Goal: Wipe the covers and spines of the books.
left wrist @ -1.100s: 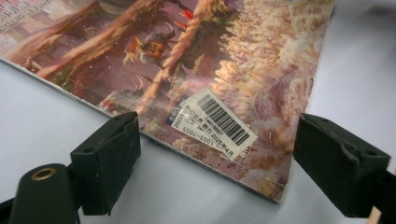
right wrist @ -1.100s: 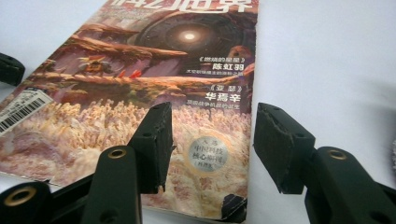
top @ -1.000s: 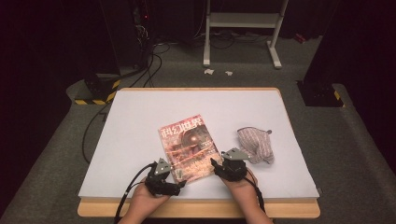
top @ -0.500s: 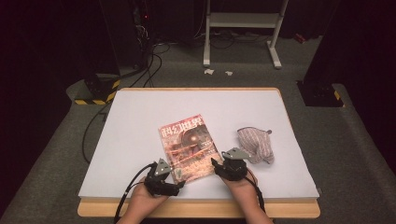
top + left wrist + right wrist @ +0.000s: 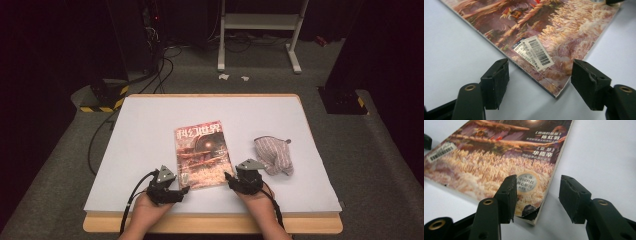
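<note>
We see the left gripper (image 5: 181,191) at the near left corner of the magazine (image 5: 202,155), held low over the white table sheet (image 5: 145,130), its cable trailing off the near edge. In the left gripper view its jaws straddle that corner (image 5: 557,92): the left pad (image 5: 496,80) sits over bare sheet beside the spine edge, the right pad (image 5: 589,82) just off the near edge, neither touching the cover. The jaws have just been closing a little but remain wide apart, with the corner between them and nothing gripped. The barcode sticker (image 5: 535,52) lies just beyond the pads. The magazine lies flat, cover up, in the near middle of the table, rotated slightly, red title toward the far side. We see the right gripper (image 5: 229,176) at the near right corner of the magazine. In the right gripper view the left pad (image 5: 507,197) is over the cover beside the round seal (image 5: 525,182), the right pad (image 5: 572,197) is over bare sheet past the edge, and the corner (image 5: 534,216) sits in the gap. Jaws about half apart, no visible clamp on the pages, so nothing held. A striped cloth (image 5: 272,156) lies crumpled just right of the right gripper, apart from the magazine.
</note>
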A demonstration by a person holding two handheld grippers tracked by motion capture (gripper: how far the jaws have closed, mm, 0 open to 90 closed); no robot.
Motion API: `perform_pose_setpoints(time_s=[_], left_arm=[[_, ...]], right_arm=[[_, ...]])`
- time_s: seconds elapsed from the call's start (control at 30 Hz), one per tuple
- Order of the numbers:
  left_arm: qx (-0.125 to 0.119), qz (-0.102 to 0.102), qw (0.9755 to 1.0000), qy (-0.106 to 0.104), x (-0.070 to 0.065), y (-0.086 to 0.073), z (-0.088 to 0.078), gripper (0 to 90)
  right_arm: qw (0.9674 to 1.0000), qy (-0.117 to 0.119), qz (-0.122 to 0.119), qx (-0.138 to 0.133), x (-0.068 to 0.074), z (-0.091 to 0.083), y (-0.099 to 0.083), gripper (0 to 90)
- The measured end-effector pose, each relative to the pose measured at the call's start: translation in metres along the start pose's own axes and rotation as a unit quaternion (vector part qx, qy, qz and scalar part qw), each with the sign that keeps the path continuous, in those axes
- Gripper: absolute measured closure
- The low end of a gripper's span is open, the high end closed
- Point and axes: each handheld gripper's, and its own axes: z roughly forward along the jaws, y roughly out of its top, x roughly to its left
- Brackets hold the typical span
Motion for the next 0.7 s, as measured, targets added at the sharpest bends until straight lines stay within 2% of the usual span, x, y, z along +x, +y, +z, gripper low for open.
perform_pose_setpoints(time_s=[0.17, 0.37, 0.63, 0.7], left_arm=[[-0.004, -0.014, 0.9998, 0.011, 0.008, -0.001, -0.001, 37.1], [-0.005, -0.019, 0.9997, 0.017, 0.012, 0.000, -0.002, 40.8], [-0.009, -0.026, 0.9994, 0.023, 0.017, 0.000, -0.002, 44.6], [-0.010, -0.028, 0.9993, 0.024, 0.018, 0.000, -0.002, 43.9]], right_arm=[[0.9999, 0.011, -0.001, 0.004, 0.003, 0.000, 0.000, 51.3], [0.9993, 0.036, -0.006, 0.011, 0.009, 0.001, -0.001, 57.4], [0.9993, 0.034, -0.015, 0.010, 0.015, 0.000, -0.003, 59.3], [0.9992, 0.038, -0.009, 0.011, 0.014, 0.000, -0.003, 58.1]])
